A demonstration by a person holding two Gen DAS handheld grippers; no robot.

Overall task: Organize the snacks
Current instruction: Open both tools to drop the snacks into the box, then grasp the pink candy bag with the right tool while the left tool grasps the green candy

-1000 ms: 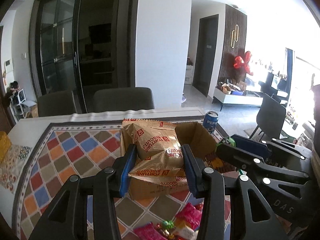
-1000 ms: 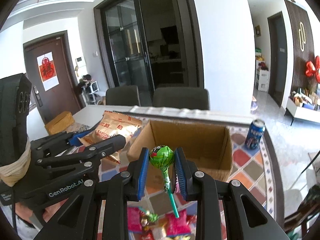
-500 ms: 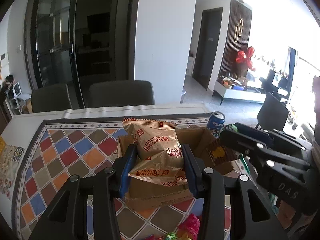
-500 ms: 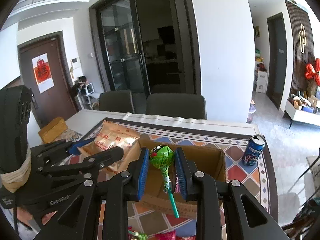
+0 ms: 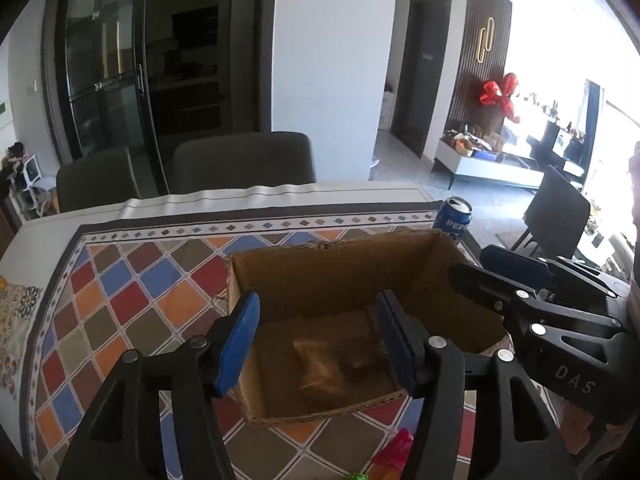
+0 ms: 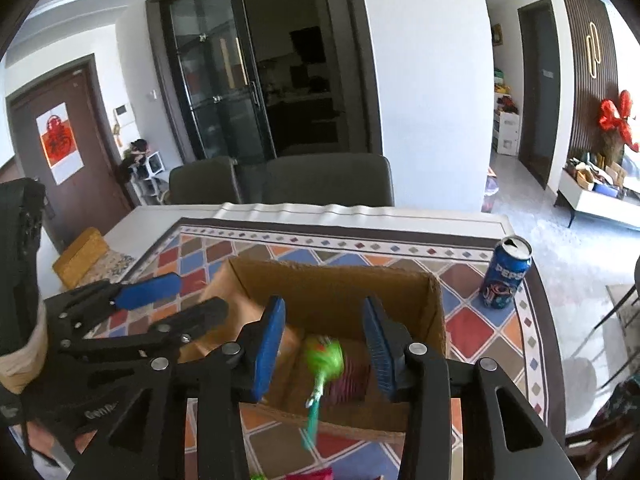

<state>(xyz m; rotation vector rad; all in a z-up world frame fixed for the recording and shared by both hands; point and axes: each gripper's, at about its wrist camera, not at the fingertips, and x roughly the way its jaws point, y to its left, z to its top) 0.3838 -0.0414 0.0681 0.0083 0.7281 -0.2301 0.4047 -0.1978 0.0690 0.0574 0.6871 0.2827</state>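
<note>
Over the cardboard box (image 5: 336, 276) both grippers are opening. Left gripper (image 5: 318, 340) is letting go — a blurry tan snack bag (image 5: 320, 368) is lying inside the box. Right gripper (image 6: 324, 344) is spreading too — the green lollipop (image 6: 325, 356) is sitting loose between its blue pads (image 6: 268, 344), touching neither.

Cardboard box (image 5: 320, 276), brown, open-topped, stood upright at centre of left wrist view, lower centre of right wrist view. Golden-brown biscuit packet (image 5: 320, 368), blurred, lay on box floor, lower centre of frame. Green-wrapped lollipop (image 6: 324, 356), motion-blurred, head up, green stick slanting down-left, over box near edge, lower centre. Dark striped packet (image 6: 350, 378) inside box, just right of lollipop.
</note>
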